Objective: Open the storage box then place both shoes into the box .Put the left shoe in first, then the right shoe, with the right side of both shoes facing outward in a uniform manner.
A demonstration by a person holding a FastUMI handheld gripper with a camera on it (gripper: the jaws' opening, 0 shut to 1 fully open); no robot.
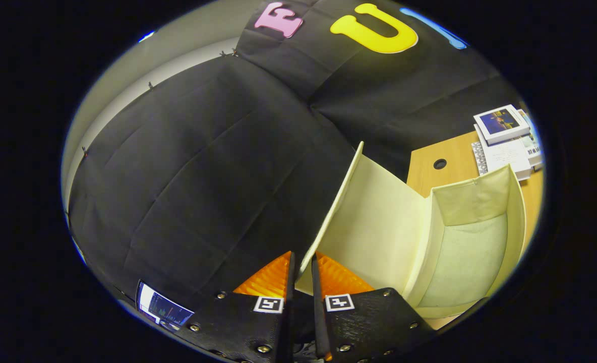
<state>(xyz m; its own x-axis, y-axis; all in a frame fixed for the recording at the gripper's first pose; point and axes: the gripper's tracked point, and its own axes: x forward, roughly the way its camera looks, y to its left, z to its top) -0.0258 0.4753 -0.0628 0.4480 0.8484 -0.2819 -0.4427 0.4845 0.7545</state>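
Observation:
The cream storage box [472, 252] stands on the wooden table with its lid [374, 222] swung up and open. My gripper [302, 272] is shut on the lid's free edge, which runs up from between the two orange fingers [271, 277]. The lid's pale inner face is turned toward the box. Inside, the box shows a grey-white bottom and cream walls, with nothing in it that I can see.
A wooden table [455, 161] with a round cable hole lies beyond the box. A stack of books and papers [505, 138] sits at its far end. A small screen [160, 307] shows low beside the left finger.

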